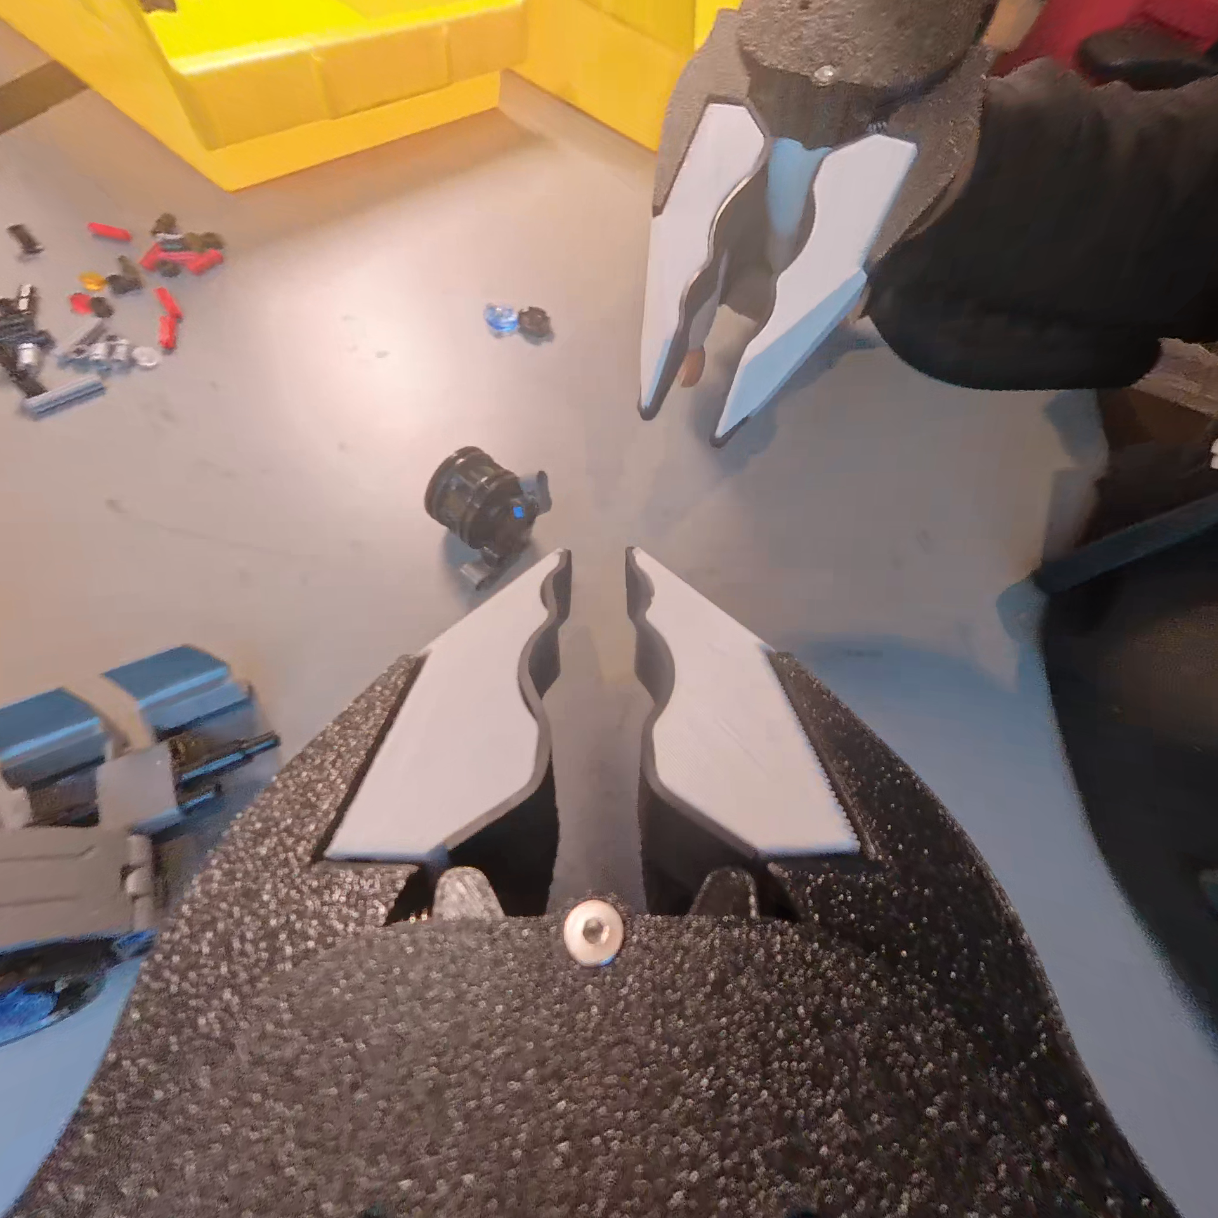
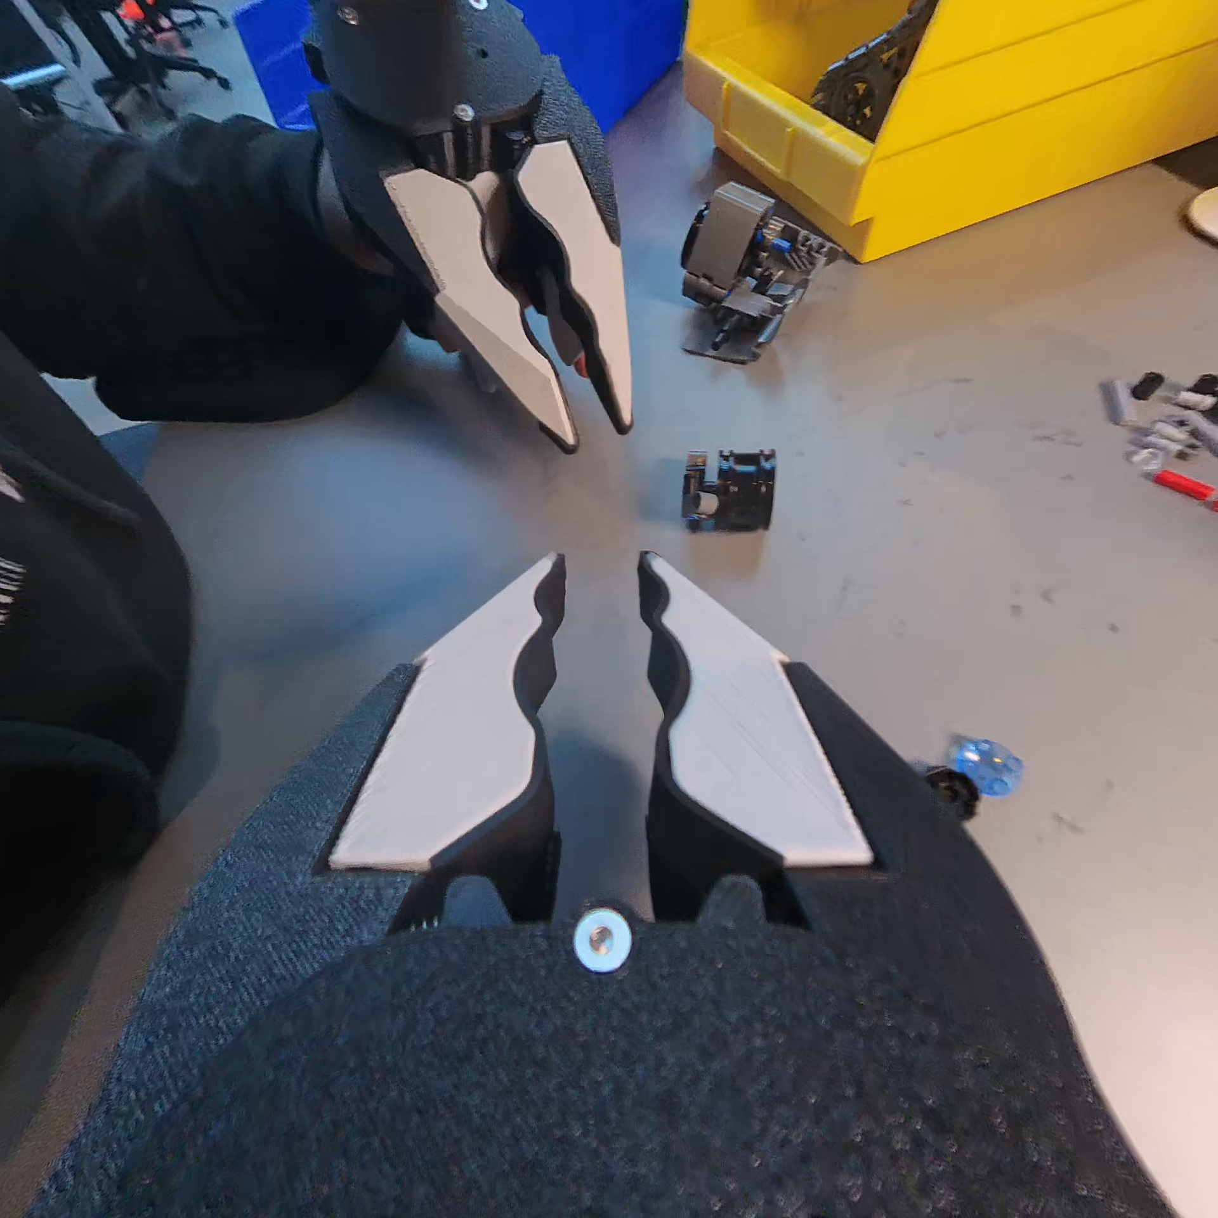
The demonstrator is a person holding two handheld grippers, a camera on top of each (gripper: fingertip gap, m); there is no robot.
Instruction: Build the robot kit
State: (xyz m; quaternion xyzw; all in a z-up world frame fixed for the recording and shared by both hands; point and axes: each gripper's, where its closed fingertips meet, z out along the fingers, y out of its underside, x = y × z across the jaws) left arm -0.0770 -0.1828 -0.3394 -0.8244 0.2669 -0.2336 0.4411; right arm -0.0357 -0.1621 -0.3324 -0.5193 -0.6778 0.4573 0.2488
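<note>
My right claw [image 2: 601, 557] near centre, fingers parted, nothing between, hovering over grey worktop [image 2: 923, 626]. Small black block assembly [image 2: 729, 491] just beyond tips, slightly right, resting on worktop. Left claw [image 2: 596, 432] far left, pointing down toward mine, fingers parted, black-sleeved arm [image 2: 165, 263] behind it. Grey and black block build [image 2: 745, 270] farther off, beside yellow bin [image 2: 988, 151]. Loose grey, black, red pieces [image 2: 1166, 428] at right edge. Clear blue round piece [image 2: 986, 766] near right, touching small black piece [image 2: 954, 789].
</note>
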